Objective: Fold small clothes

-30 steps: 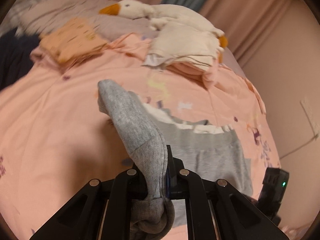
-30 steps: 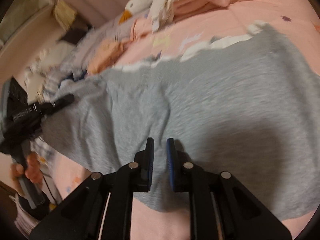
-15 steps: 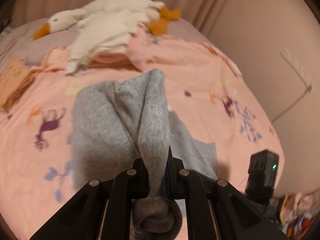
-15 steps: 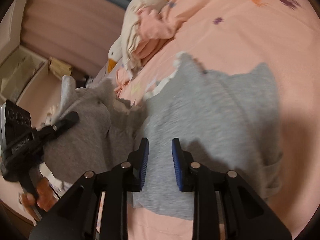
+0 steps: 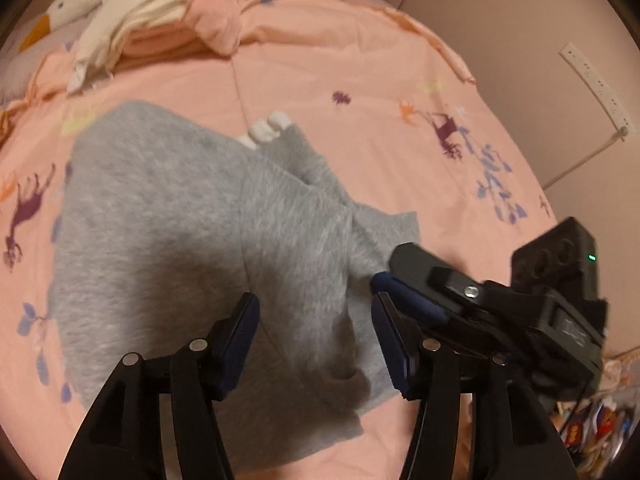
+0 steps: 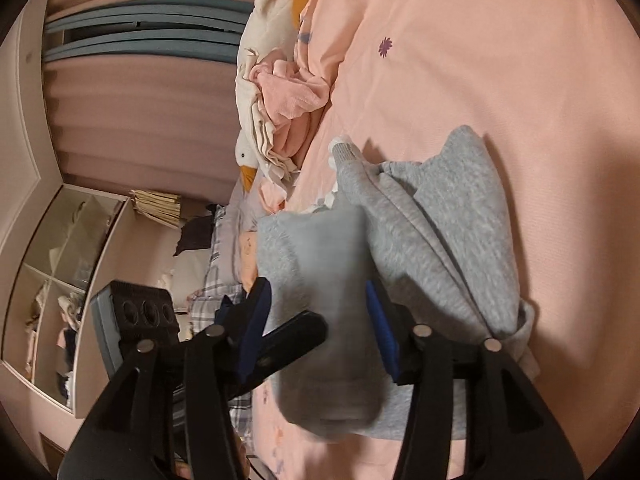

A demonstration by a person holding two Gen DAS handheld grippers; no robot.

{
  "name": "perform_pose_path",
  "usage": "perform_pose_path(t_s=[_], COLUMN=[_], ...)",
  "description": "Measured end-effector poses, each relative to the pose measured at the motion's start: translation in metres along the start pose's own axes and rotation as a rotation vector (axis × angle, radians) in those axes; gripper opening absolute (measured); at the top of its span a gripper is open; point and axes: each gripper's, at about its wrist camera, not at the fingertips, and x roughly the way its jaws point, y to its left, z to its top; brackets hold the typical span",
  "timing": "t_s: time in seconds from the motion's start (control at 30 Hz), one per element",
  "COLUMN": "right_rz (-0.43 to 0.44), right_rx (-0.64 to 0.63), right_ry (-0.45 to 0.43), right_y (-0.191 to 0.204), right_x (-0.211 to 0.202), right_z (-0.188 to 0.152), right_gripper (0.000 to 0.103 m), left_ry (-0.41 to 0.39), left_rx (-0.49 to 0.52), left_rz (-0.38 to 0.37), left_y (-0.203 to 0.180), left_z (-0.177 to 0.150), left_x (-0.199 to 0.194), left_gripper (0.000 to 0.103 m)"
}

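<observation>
Sleeve folded across; both grippers' jaws have just been opening, releasing the top [image 5: 168, 216].
Left gripper [image 5: 316, 332] and right gripper [image 6: 318, 322] half open, cloth loose between; next, regrip hem.

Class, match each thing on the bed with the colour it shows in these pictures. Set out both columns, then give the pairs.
Things:
1. top
2. bedsheet
3. toy goose
4. pads of the left tool

Colours:
A. cream white with an orange beak
B. grey
C. dark blue
D. pink with small printed figures

Pairs: 1-B, 2-D, 3-A, 4-C
</observation>
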Motion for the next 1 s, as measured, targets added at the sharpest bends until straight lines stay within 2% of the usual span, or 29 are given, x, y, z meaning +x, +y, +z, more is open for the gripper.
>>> perform_pose_path(t_s=[0.1, 0.27, 0.43, 0.53, 0.6, 0.67, 0.7, 0.73, 0.77, 0.8, 0.83, 1.0], right_rz=[-0.029, -0.137, -0.259, -0.316, -0.331, -0.307, -0.322, -0.352, -0.391, -0.399, -0.394, -0.411], right_rx=[-0.007, -0.064, -0.146, -0.212, -0.251, -0.285, -0.296, -0.303, -0.307, -0.317, -0.357, -0.519], right_ry=[0.021, 0.076, 0.141, 0.197, 0.216, 0.228, 0.229, 0.230, 0.225, 0.219, 0.199, 0.102], right_y=[0.005, 0.016, 0.028, 0.033, 0.038, 0.042, 0.041, 0.039, 0.037, 0.038, 0.044, 0.080], right_x=[0.004, 0.017, 0.043, 0.067, 0.078, 0.086, 0.089, 0.094, 0.097, 0.097, 0.096, 0.081], right_z=[-0.001, -0.002, -0.003, -0.009, -0.014, -0.018, -0.018, -0.018, -0.018, -0.019, -0.022, -0.021], right_gripper=[0.052, 0.054, 0.061, 0.062, 0.058, 0.054, 0.048, 0.031, 0.026, 0.023, 0.015, 0.011], left_ry=[-0.031, -0.083, -0.096, -0.089, -0.083, -0.079, -0.077, -0.077, -0.078, -0.077, -0.074, -0.078], left_rx=[-0.001, -0.035, -0.126, -0.212, -0.247, -0.258, -0.263, -0.268, -0.275, -0.280, -0.285, -0.315], left_rz=[-0.010, 0.038, 0.092, 0.076, 0.071, 0.083, 0.087, 0.086, 0.078, 0.070, 0.066, 0.053], left_y=[0.005, 0.036, 0.079, 0.104, 0.114, 0.120, 0.121, 0.121, 0.123, 0.124, 0.125, 0.134], left_z=[-0.007, -0.036, -0.081, -0.105, -0.118, -0.128, -0.133, -0.138, -0.141, -0.144, -0.147, -0.153], left_x=[-0.017, -0.046, -0.065, -0.069, -0.070, -0.071, -0.071, -0.071, -0.072, -0.072, -0.072, -0.076], left_gripper=[0.057, 0.057, 0.057, 0.057, 0.057, 0.057, 0.057, 0.057, 0.057, 0.057, 0.057, 0.057])
